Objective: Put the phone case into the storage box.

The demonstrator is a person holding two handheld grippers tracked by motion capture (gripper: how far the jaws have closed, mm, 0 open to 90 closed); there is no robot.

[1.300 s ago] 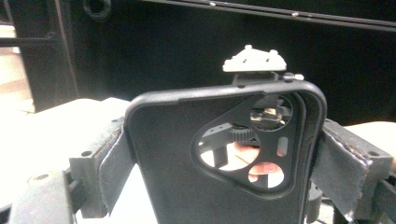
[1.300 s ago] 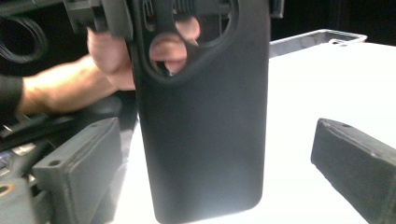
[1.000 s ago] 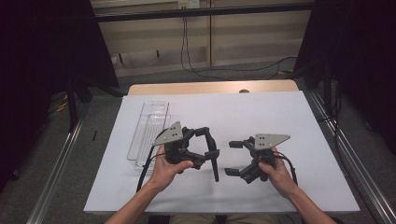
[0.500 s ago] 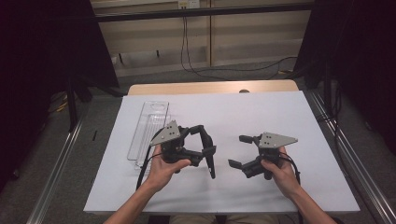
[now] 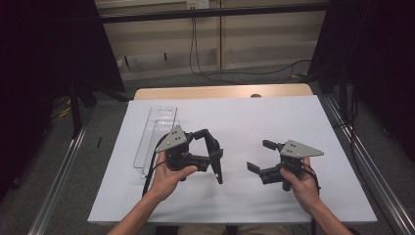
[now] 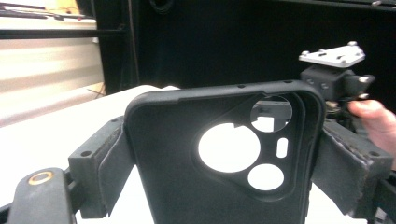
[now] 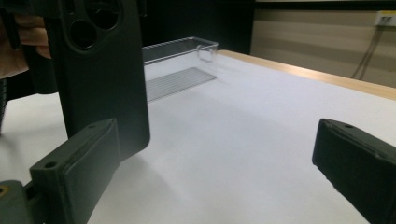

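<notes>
Left gripper view, phone case [image 6: 224, 158] clamped between fingers [image 6: 348, 163]

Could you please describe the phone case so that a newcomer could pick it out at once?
On the white table, look just right of the clear plastic tray to the left gripper. Clamped between its jaws is the phone case: matte black, with round camera cutouts, unlike the transparent tray.

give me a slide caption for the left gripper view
Left gripper clamps a black phone case, camera cutouts facing the lens.
</notes>
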